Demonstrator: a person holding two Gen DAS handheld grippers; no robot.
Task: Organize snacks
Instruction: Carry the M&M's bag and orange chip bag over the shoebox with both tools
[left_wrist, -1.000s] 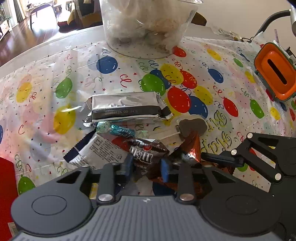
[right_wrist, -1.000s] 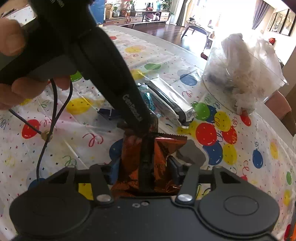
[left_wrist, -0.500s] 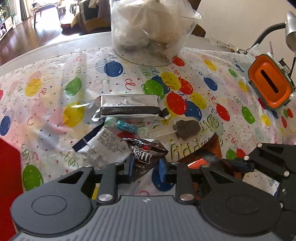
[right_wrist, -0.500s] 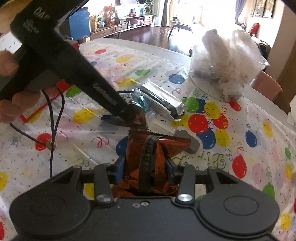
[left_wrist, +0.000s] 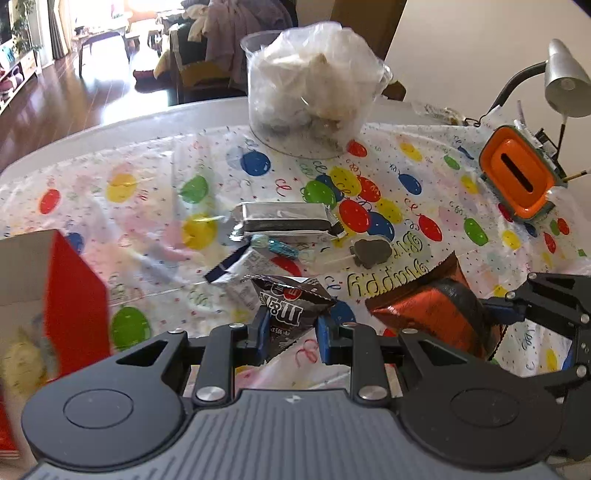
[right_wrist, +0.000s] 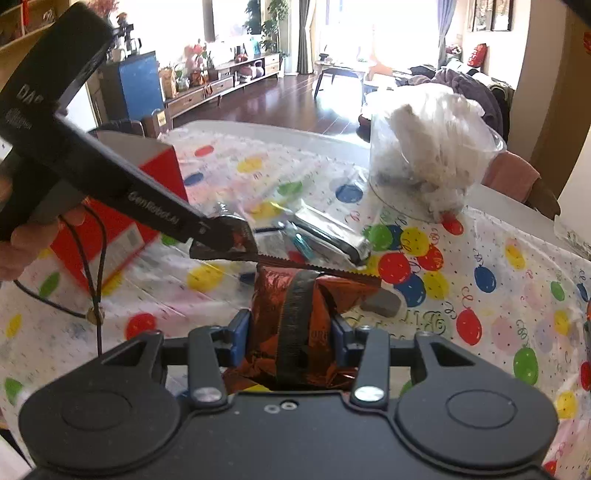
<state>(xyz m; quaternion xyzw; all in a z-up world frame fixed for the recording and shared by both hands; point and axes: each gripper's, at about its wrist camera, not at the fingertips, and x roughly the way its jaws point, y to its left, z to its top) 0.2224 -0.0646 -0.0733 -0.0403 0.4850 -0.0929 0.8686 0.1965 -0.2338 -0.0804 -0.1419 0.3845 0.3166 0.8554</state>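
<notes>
Snacks are mid-carry: left gripper (left_wrist: 290, 330) clamps a brown candy bag (left_wrist: 291, 299), right gripper (right_wrist: 291, 334) an orange packet (right_wrist: 291, 310); next, probably the red box (right_wrist: 122, 206) beside them.

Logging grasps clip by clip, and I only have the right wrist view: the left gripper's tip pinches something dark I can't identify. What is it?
Observer: The left wrist view shows the left gripper shut on a brown M&M's packet.
Operator: Anything on the table beyond my right edge?
Observer: Yes, an orange slotted container beneath a silver desk lamp.
Operator: And that grey lump past my packet?
Observer: It has a thin white stick: a grey lollipop.
</notes>
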